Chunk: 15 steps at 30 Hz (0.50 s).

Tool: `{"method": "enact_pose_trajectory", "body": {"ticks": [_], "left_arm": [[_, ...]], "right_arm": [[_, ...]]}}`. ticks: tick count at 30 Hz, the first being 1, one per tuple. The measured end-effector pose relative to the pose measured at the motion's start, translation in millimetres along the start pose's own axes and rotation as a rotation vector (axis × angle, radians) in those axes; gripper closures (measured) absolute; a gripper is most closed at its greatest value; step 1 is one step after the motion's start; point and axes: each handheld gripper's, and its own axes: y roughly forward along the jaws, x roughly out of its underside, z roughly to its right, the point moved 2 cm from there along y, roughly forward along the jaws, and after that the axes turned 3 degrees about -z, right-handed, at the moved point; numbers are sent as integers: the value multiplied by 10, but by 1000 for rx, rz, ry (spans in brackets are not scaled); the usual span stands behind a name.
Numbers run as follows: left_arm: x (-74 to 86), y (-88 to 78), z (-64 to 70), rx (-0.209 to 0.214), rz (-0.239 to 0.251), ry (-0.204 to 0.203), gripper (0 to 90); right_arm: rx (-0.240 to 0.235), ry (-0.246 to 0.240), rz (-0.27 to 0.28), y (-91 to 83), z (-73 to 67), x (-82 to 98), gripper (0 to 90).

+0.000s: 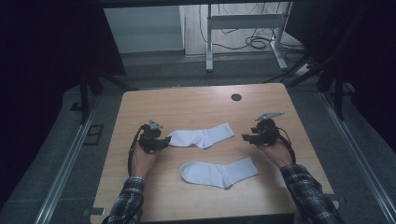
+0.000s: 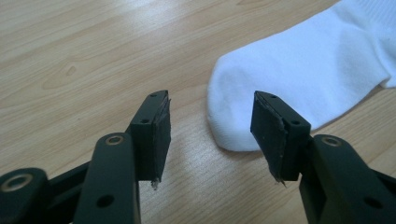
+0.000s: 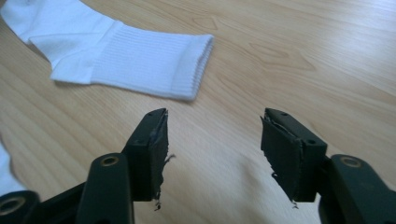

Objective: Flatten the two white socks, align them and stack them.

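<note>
The wooden table point(image 1: 140, 186) carries everything here, and the far white sock point(image 1: 201, 136) lying across its middle serves as the landmark. That sock stretches flat, its toe end pointing toward the person's left and its ribbed cuff toward the right. A second white sock point(image 1: 219, 172) lies flat just nearer the person than the far sock, apart from it, running roughly the same way. A small dark round hole point(image 1: 236, 97) sits in the tabletop well beyond the far sock.

The left gripper point(image 1: 164, 142) is at the far sock's toe end; in the left gripper view its jaws stand apart with nothing pinched, the toe point(image 2: 280, 84) lying just ahead of them and partly behind the right-hand jaw. The right gripper point(image 1: 244, 137) sits just off the far sock's cuff, not touching it; in the right gripper view its jaws are spread with bare wood between them and the cuff point(image 3: 154, 65) a little ahead.
</note>
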Motion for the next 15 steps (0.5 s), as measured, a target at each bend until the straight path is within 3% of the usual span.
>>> {"method": "enact_pose_trajectory", "body": {"ticks": [5,15], "left_arm": [[15,33,-30,22,10,-38,511],[13,98,-27,7,-14,-23,534]], "right_arm": [[15,-51,-11,182,-95,-139,486],[15,-16,0,468,-120,-272,556]]}}
